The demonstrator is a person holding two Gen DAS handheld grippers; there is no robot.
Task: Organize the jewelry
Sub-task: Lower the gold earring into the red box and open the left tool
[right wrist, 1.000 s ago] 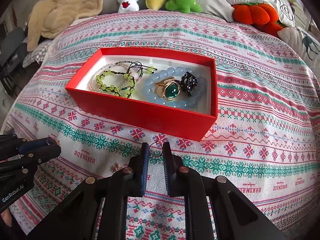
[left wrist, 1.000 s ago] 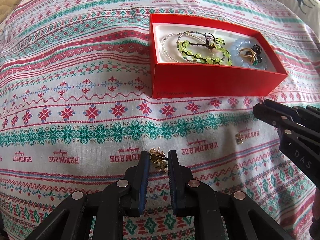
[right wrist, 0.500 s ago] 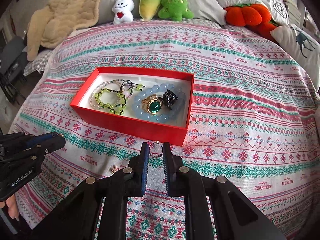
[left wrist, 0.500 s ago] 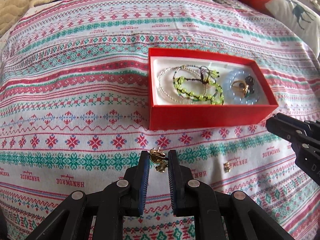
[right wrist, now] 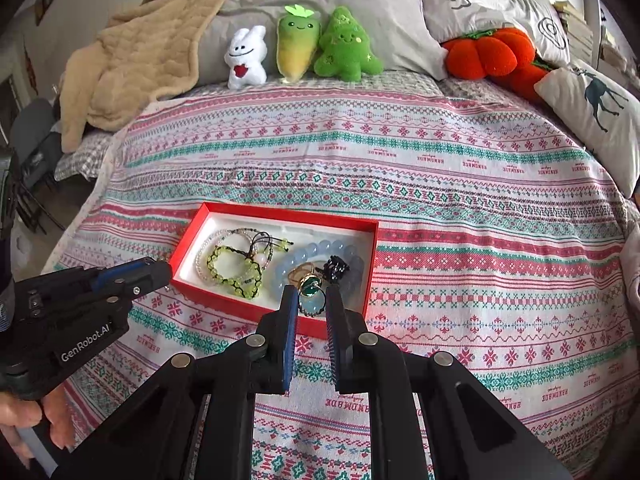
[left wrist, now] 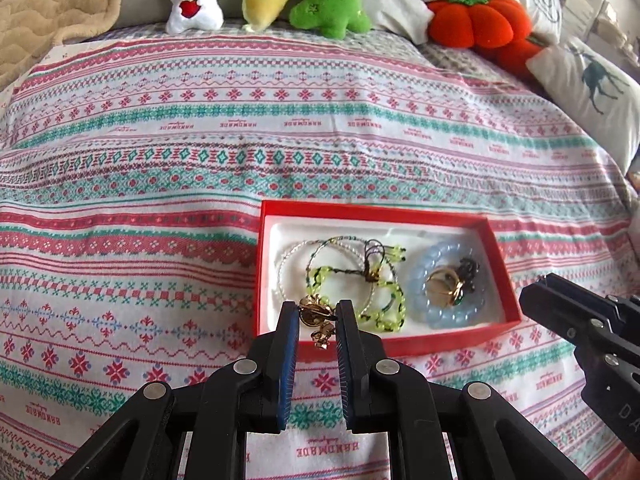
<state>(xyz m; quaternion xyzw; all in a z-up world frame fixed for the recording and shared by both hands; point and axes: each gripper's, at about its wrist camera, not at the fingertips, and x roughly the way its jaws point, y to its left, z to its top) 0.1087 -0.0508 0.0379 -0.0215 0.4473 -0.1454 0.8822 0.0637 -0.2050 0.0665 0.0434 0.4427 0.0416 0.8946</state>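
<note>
A red box lies on the patterned bedspread. It holds a green bead bracelet, white bead bracelets, a pale blue bead bracelet, a gold ring with a green stone and a black ring. My left gripper hovers over the box's near left corner, shut on a gold earring that dangles between its pads. My right gripper hangs above the box's near wall, shut on a small thin hoop. Each gripper shows at the edge of the other's view: right, left.
Three plush toys sit at the head of the bed, with an orange pumpkin cushion, a deer pillow and a beige blanket. A person's hand grips the left tool's handle. Bedspread stretches wide around the box.
Both grippers have risen off the bedspread with their pieces still pinched. The box now sits lower and smaller in both views, and the plush toys have come into sight.
</note>
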